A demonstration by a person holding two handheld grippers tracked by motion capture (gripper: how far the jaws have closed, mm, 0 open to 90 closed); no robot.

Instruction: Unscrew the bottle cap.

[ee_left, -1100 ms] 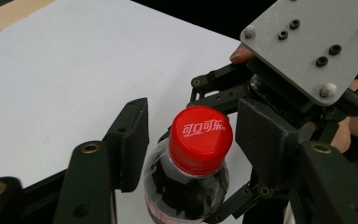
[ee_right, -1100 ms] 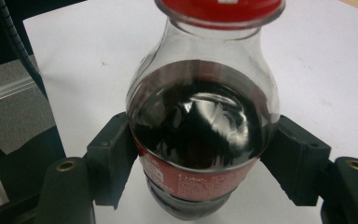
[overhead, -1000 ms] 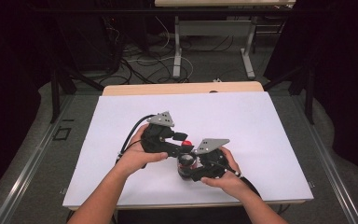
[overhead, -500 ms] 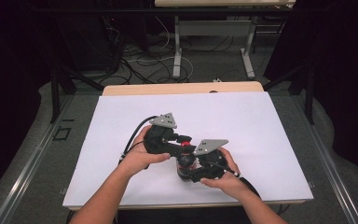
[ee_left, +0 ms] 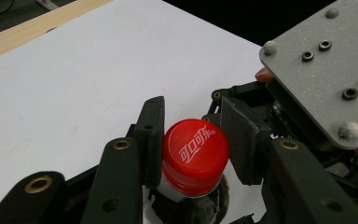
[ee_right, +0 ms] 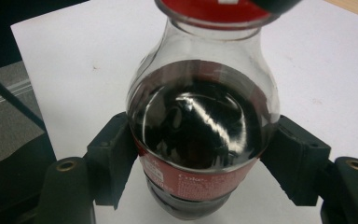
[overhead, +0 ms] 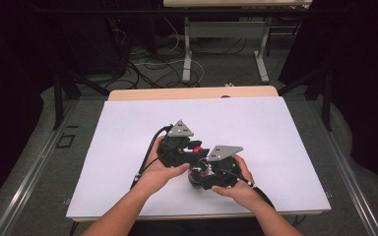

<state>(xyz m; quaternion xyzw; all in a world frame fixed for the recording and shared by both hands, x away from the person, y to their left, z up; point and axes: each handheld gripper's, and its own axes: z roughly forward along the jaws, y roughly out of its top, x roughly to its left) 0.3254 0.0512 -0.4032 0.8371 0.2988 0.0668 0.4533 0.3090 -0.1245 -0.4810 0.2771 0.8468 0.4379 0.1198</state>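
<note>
Hands meet low over the near middle of the white-covered bench (overhead: 128,147), forearms angled inward. My right gripper (ee_right: 200,154) has its fingers (ee_right: 114,154) clamped around the cola bottle (ee_right: 200,140), which stands upright on the bench. My left gripper (ee_left: 196,149) – fingers (ee_left: 151,140) closed tight – pinches its red cap (ee_left: 195,154) from above.
</note>
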